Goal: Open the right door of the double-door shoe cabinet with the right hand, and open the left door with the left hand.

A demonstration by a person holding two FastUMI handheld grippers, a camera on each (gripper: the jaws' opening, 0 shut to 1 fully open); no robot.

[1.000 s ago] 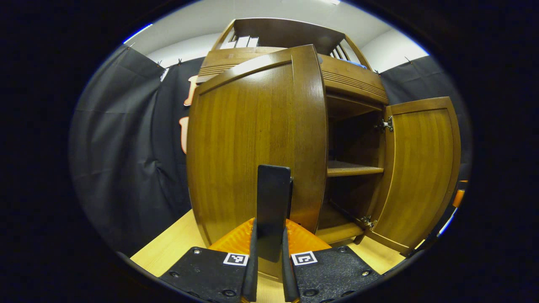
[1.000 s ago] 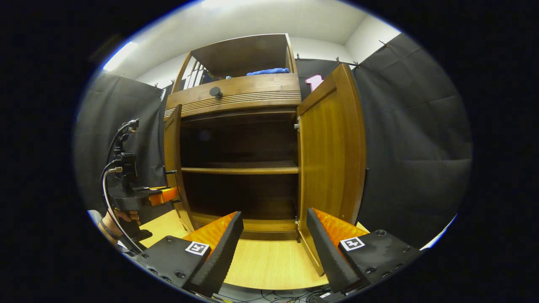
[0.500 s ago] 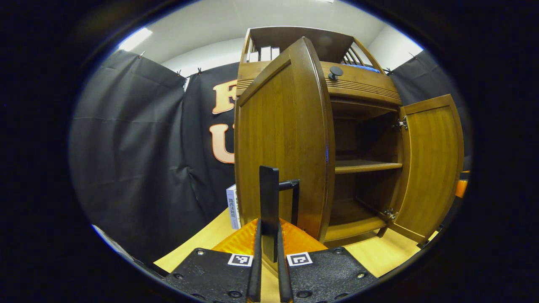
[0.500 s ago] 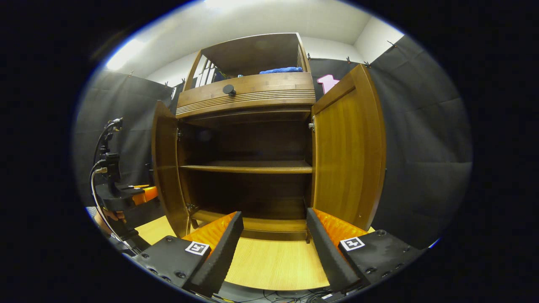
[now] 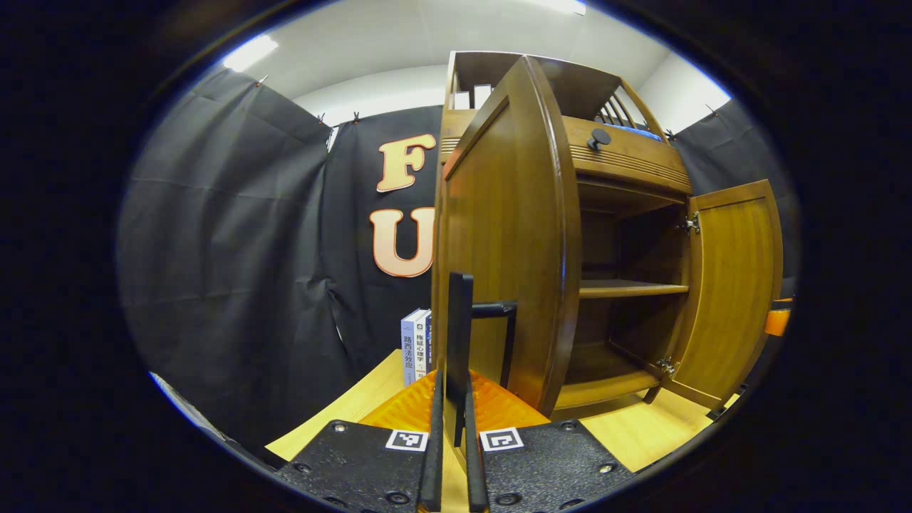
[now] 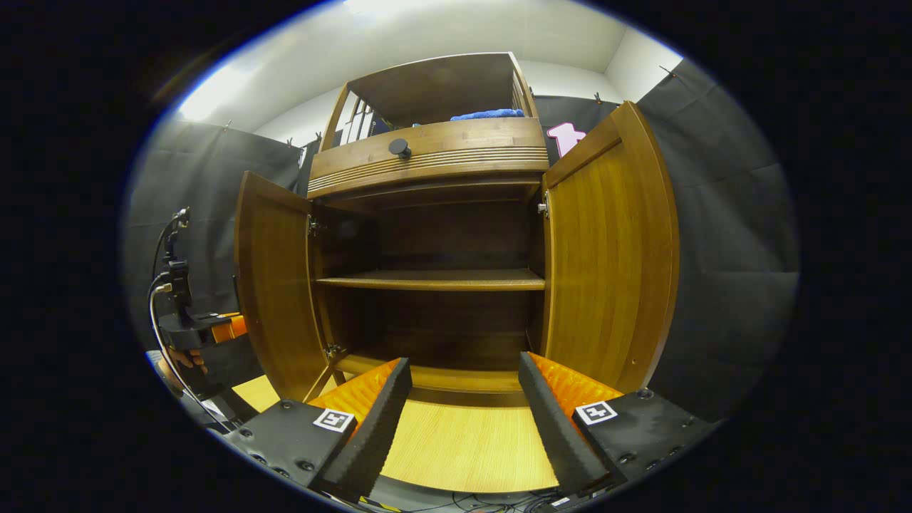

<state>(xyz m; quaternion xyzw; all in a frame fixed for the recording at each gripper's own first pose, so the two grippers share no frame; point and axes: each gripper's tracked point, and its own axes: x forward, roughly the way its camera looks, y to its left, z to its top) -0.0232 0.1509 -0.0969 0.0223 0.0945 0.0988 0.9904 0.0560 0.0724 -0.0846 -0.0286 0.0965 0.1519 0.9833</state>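
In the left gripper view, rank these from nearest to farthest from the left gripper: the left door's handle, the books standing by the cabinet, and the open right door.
From the left gripper:
1. Left door's handle, between the fingers, just ahead on the left door.
2. Books, upright on the floor, ahead and to the left beside the cabinet.
3. Right door, swung open across the cabinet, far right.

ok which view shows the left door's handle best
The left gripper view: the left gripper is shut on the handle, a dark bar on the left door, seen close. In the right gripper view that door shows its inner face, so the handle is hidden.
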